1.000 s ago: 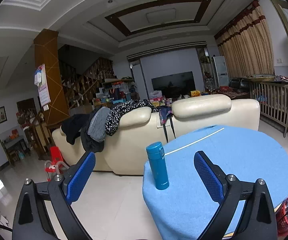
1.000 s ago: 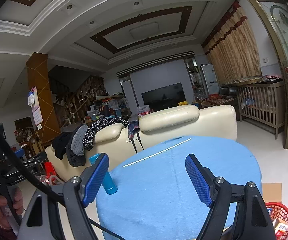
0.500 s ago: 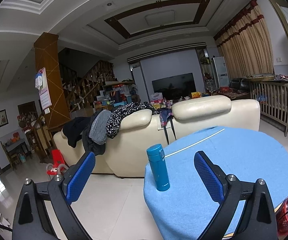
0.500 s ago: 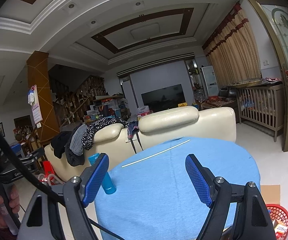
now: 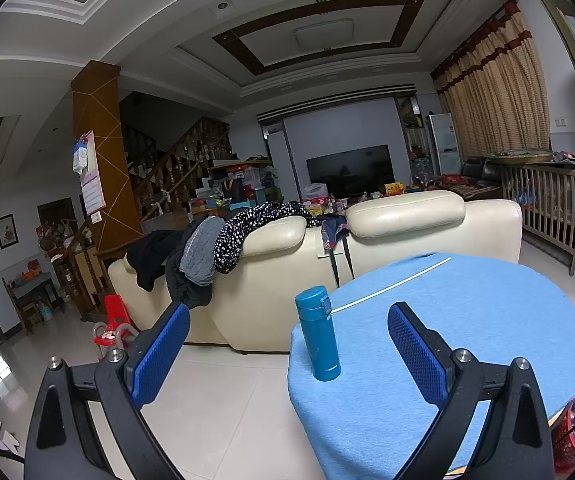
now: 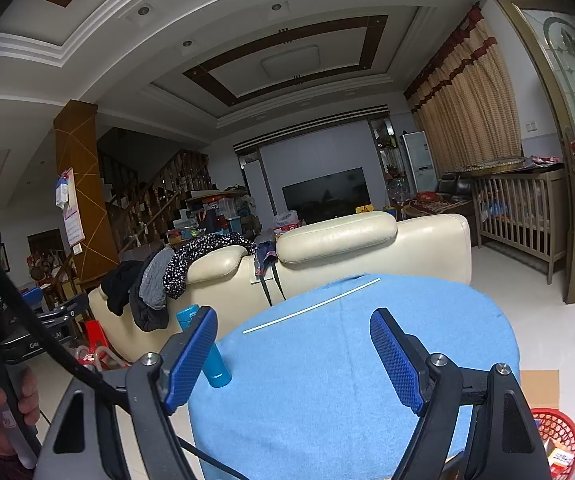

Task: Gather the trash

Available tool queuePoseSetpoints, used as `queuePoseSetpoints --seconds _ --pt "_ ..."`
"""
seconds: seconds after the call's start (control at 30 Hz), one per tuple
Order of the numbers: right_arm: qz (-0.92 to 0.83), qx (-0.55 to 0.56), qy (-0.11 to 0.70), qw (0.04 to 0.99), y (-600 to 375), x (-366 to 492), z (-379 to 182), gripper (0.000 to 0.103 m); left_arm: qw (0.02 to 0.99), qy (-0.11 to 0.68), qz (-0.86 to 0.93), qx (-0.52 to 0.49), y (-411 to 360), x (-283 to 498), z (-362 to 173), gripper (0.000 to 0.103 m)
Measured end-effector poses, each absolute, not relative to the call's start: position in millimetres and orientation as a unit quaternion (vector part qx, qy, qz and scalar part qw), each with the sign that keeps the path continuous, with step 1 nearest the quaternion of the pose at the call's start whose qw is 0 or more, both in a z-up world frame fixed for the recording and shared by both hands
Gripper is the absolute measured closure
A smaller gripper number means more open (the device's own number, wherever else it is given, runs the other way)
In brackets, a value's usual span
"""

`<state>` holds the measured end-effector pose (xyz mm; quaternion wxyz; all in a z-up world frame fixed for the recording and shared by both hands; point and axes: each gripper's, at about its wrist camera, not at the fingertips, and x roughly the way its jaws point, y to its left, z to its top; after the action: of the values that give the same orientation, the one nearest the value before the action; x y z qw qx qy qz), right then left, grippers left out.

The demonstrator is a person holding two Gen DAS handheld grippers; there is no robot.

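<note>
**A thin stick on the cloth: light, stiff, hard to pinch**

The likely trash is the thin white stick (image 6: pixel 311 306), lying flat on the blue tablecloth (image 6: pixel 367 380) toward the far side of the round table, well apart from the teal flask (image 5: pixel 318 338) standing upright at the near left edge. It looks very light and fairly stiff, perhaps brittle, and it could roll. Pinching near its middle, across its length, should keep it level; soft cloth beneath may bunch. The left gripper (image 5: pixel 287 354) and right gripper (image 6: pixel 293 356) both hover spread wide, empty, short of the stick. A red basket (image 6: pixel 555 436) sits on the floor at right, a plausible bin.
</note>
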<state>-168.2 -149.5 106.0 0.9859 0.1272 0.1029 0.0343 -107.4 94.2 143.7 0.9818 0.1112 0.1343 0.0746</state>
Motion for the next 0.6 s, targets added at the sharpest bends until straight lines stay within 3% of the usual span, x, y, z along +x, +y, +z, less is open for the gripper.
queuePoseSetpoints --seconds 0.6 --pt "0.034 0.125 0.106 0.986 -149.1 -167.8 103.4 0.022 0.982 0.135 0.076 0.112 94.9 -108.3 143.2 0.004"
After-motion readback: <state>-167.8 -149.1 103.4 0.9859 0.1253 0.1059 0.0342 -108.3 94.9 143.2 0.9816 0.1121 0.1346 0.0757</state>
